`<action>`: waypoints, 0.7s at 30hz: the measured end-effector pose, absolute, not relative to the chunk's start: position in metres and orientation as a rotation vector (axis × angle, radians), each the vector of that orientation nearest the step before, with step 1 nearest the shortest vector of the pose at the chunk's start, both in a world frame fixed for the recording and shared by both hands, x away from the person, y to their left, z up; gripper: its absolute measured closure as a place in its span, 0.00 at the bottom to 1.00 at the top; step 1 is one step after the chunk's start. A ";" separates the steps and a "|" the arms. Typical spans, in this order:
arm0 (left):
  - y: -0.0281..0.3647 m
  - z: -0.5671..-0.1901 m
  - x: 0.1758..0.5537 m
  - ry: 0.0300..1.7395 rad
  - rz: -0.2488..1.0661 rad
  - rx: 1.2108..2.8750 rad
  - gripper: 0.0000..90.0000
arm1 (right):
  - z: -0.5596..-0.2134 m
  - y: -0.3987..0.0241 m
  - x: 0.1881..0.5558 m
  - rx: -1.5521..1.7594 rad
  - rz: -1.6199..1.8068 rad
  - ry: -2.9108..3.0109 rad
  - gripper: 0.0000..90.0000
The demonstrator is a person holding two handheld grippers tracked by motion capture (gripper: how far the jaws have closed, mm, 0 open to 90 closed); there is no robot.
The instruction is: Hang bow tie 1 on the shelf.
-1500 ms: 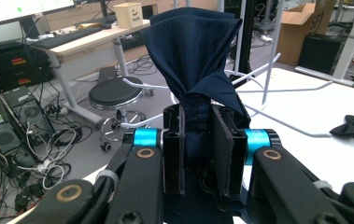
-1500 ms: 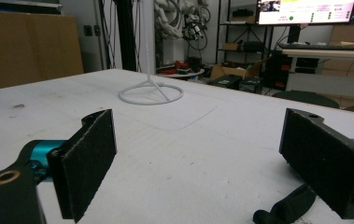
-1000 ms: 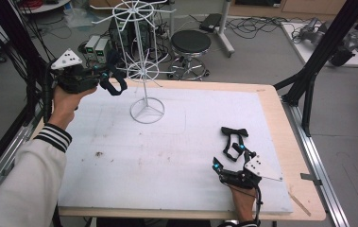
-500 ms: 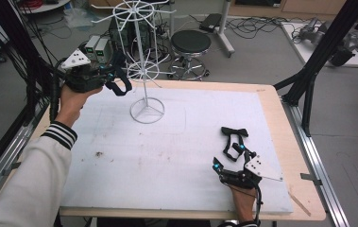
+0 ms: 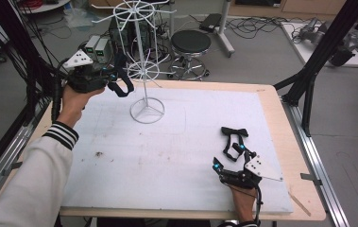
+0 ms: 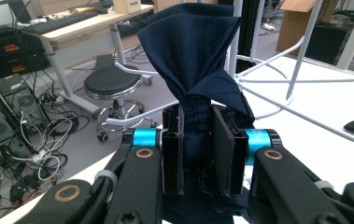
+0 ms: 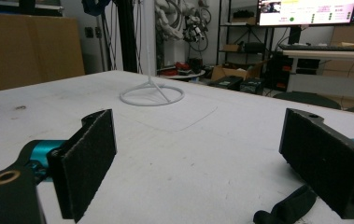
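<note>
A white wire rack [image 5: 141, 47] stands on its ring base [image 5: 147, 111] at the back of the table. Just left of its pole, my left gripper [image 5: 120, 85] is raised above the table and shut on a dark navy bow tie [image 6: 198, 60]. The tie's knot is pinched between the pads [image 6: 223, 149] and its cloth fans up toward a rack arm [image 6: 268, 79]. My right gripper [image 5: 228, 156] rests low on the table's front right, open, with nothing between its pads [image 7: 90, 154]. A black bow tie [image 5: 233, 135] with its strap lies just beyond it.
The white mat [image 5: 176, 156] covers most of the wooden table [image 5: 280, 123]. A black stool [image 5: 191, 45] and computer boxes [image 5: 98, 47] stand on the floor behind the table. Black frame posts [image 5: 318, 61] rise at the right edge.
My left gripper, still holding the navy bow tie, has shifted a little to the right, closer to the rack's pole. The right gripper has stayed put.
</note>
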State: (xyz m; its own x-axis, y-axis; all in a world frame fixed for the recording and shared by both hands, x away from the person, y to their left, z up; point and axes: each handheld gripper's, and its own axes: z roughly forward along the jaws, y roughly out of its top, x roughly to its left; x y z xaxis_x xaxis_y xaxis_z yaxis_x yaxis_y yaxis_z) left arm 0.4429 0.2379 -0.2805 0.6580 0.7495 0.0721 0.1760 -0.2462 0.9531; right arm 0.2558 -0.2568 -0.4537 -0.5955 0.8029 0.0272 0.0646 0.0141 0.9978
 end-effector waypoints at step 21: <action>0.227 -0.277 0.439 0.809 0.615 1.808 0.49 | -0.454 -0.257 0.256 0.884 1.639 1.713 0.11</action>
